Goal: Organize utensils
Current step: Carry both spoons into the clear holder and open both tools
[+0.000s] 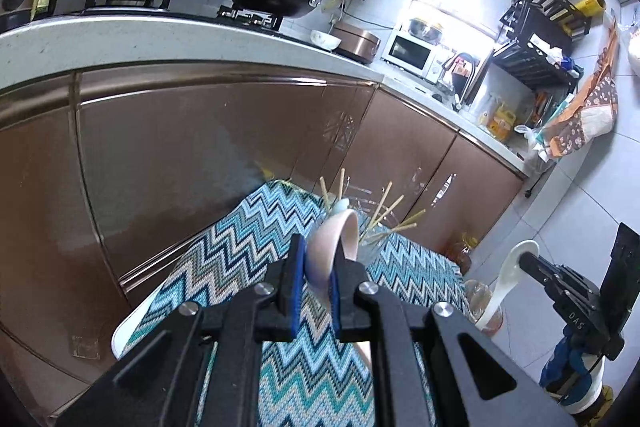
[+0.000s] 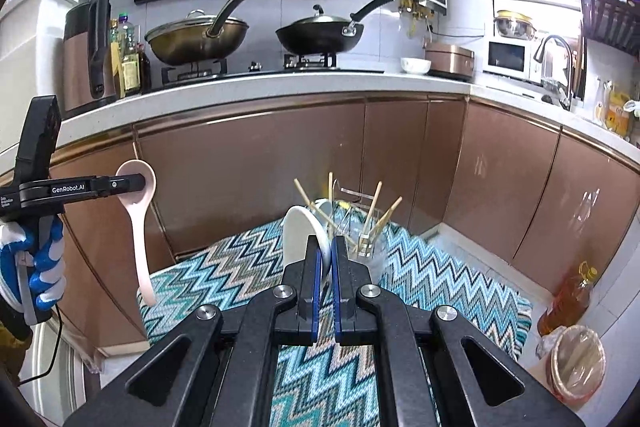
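My left gripper (image 1: 319, 247) is shut on the bowl of a pink spoon (image 1: 336, 231). In the right wrist view that pink spoon (image 2: 141, 247) hangs handle-down from the left gripper (image 2: 140, 182), left of the table. The bowl of a white spoon (image 2: 300, 231) is clamped in my right gripper (image 2: 326, 243). The left wrist view shows this white spoon (image 1: 506, 283) hanging from the right gripper (image 1: 525, 261). A clear glass holder (image 2: 372, 251) with several wooden chopsticks (image 2: 372, 203) stands at the table's far end, just beyond both grippers.
A zigzag cloth (image 2: 440, 267) covers the small table. Brown cabinet doors (image 2: 248, 179) stand close behind it, under a counter with two woks (image 2: 320, 35). An oil bottle (image 2: 568, 299) and a lined bin (image 2: 578, 363) sit on the floor at right.
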Motion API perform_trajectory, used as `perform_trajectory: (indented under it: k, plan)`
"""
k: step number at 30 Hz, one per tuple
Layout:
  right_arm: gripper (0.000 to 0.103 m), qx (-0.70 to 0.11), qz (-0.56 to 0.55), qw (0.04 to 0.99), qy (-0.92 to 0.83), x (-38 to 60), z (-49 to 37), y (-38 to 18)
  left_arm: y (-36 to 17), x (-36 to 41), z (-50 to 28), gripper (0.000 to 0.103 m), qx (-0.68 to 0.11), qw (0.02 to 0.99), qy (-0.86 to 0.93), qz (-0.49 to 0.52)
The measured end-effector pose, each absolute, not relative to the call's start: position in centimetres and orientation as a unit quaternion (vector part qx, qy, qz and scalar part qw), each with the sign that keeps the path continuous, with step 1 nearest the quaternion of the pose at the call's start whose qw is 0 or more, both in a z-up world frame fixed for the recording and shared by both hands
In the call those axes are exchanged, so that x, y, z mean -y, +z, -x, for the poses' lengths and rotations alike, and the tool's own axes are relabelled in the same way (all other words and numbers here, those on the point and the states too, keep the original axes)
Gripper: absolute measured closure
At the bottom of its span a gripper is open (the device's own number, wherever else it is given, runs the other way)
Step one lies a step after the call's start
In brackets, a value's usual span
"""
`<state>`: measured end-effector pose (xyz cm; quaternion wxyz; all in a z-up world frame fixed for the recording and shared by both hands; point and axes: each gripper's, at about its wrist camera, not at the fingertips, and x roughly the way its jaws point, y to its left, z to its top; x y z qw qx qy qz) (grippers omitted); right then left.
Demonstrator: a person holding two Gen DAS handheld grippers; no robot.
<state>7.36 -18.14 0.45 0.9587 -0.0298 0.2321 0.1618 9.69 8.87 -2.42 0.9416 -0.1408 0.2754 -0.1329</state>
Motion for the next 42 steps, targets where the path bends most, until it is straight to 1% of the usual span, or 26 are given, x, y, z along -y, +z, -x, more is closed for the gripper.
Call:
perform_trajectory:
  k: [7, 11, 19, 24, 30, 38, 42]
  plan:
    - [0.098, -0.204, 0.029, 0.968, 0.143, 18.6, -10.7, 1.3, -1.1, -6.3, -13.2, 0.093, -0.252, 0.947, -0.142, 0.139]
    - [0.098, -0.181, 0.023, 0.975, 0.129, 18.9, -13.4, 1.8, -0.1, -4.6, -16.0, 0.093, -0.222, 0.956, -0.135, 0.136]
    - [0.098, -0.148, 0.004, 0.984, 0.101, 19.3, -20.1, 0.9, 0.1, 0.6, -22.9, 0.093, -0.163, 0.979, -0.087, 0.089]
    - [0.098, -0.143, 0.008, 0.986, 0.09, 18.8, -23.5, -1.2, -1.9, 3.8, -26.9, 0.093, -0.15, 0.986, -0.06, 0.049]
    - [0.098, -0.134, 0.031, 0.987, 0.08, 17.5, -25.8, -3.3, -5.5, 5.3, -30.4, 0.093, -0.157, 0.986, -0.046, 0.04]
    - [0.098, -0.155, 0.058, 0.983, 0.075, 16.2, -27.1, -6.9, -8.9, 5.8, -31.9, 0.093, -0.175, 0.983, -0.038, 0.043]
    - [0.093, -0.179, 0.057, 0.979, 0.081, 16.1, -27.4, -8.2, -10.0, 5.7, -31.7, 0.091, -0.187, 0.98, -0.046, 0.052]
